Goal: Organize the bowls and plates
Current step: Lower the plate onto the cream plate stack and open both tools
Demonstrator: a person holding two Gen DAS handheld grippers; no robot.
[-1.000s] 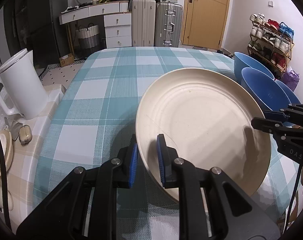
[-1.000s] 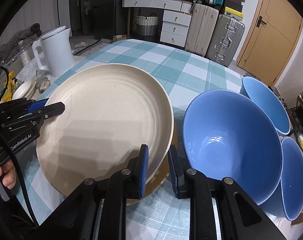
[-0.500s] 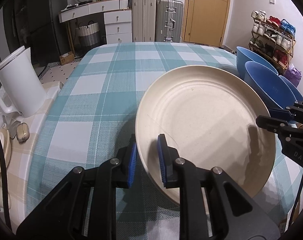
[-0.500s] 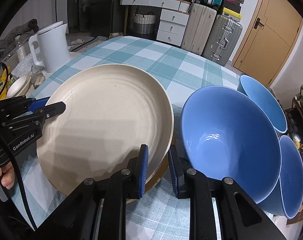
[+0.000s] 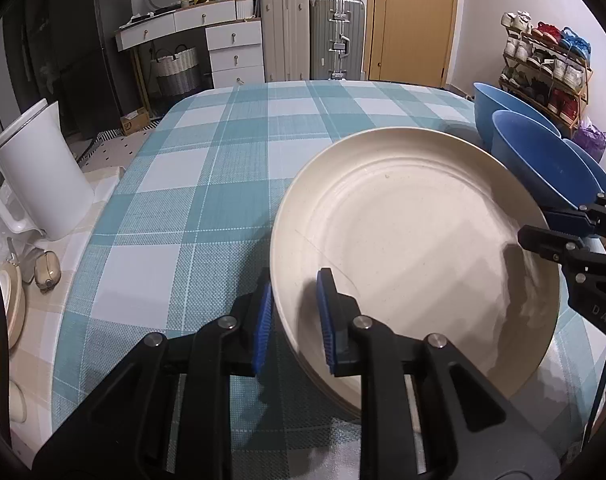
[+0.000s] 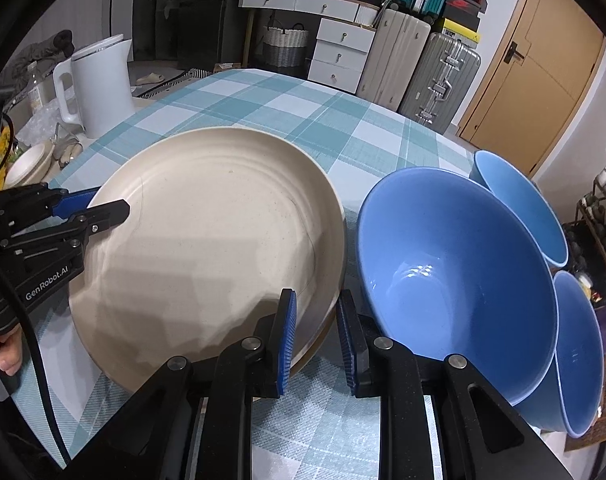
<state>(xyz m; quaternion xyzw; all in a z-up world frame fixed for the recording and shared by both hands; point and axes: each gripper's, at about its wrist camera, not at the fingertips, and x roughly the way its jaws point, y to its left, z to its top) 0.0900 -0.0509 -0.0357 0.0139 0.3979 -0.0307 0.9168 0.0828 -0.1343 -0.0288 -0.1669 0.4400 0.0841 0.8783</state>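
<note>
A large cream plate (image 5: 415,240) (image 6: 207,248) lies on top of a stack of plates on the checked tablecloth. My left gripper (image 5: 293,320) straddles its left rim, one blue pad inside and one outside, with a gap on each side. My right gripper (image 6: 315,334) straddles the opposite rim the same way. Each gripper shows in the other's view, the right gripper (image 5: 543,226) at the far rim and the left gripper (image 6: 107,204) likewise. Three blue bowls (image 6: 455,268) stand right of the plate, also seen in the left wrist view (image 5: 539,156).
A white kettle (image 5: 39,176) (image 6: 99,80) stands on a side counter left of the table, with a small cream dish (image 6: 27,164) near it. Suitcases (image 5: 311,36), drawers and a door lie beyond the table's far edge. A shoe rack (image 5: 543,68) stands at right.
The plate has come down level onto the stack. Both grippers' jaws have widened and their pads have come off the rim.
</note>
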